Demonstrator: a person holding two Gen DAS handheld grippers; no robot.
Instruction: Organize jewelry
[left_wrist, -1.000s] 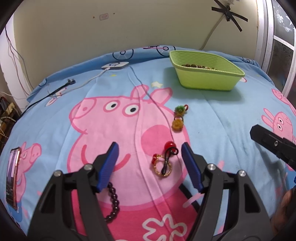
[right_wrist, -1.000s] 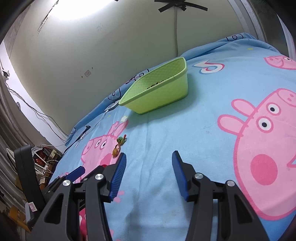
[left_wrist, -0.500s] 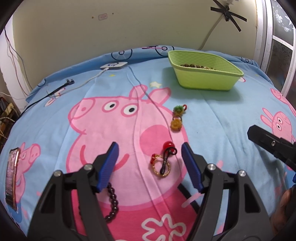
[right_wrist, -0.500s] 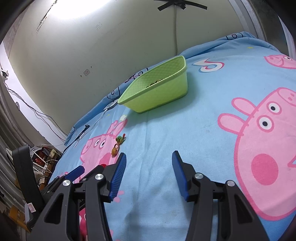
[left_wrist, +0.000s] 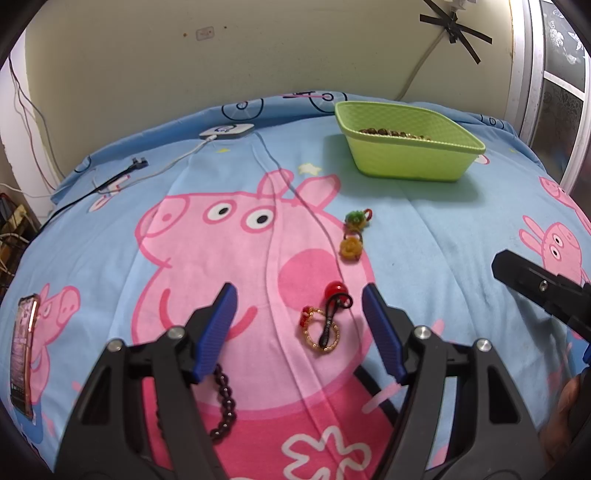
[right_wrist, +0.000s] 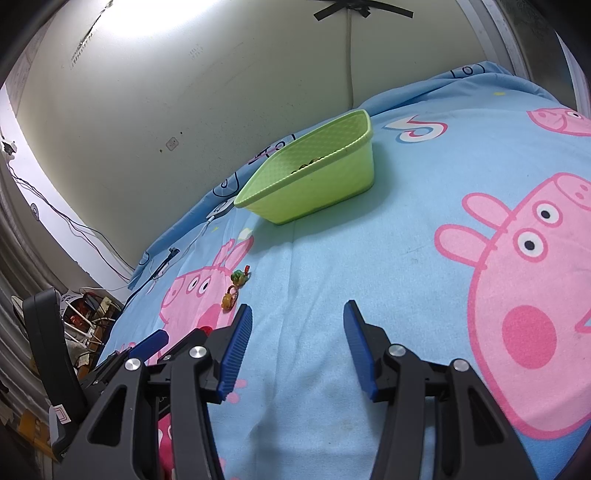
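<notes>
Lime-green plastic basket (left_wrist: 408, 158): some beads already inside. Outstanding on the cartoon-print bedsheet (left_wrist: 110, 229): gold bead bracelet (left_wrist: 322, 334), dark bead bracelet (left_wrist: 223, 402), two hair ties. Left gripper (left_wrist: 299, 325) and right gripper (right_wrist: 297, 339): jaws apart, empty

The left gripper (left_wrist: 299, 310) hangs open over a gold bead ring (left_wrist: 322, 335) (crossed by a red-bobbled tie (left_wrist: 334, 295)) on the bed (left_wrist: 443, 240). The green basket (left_wrist: 406, 158) beyond holds what seem dark beads.
</notes>
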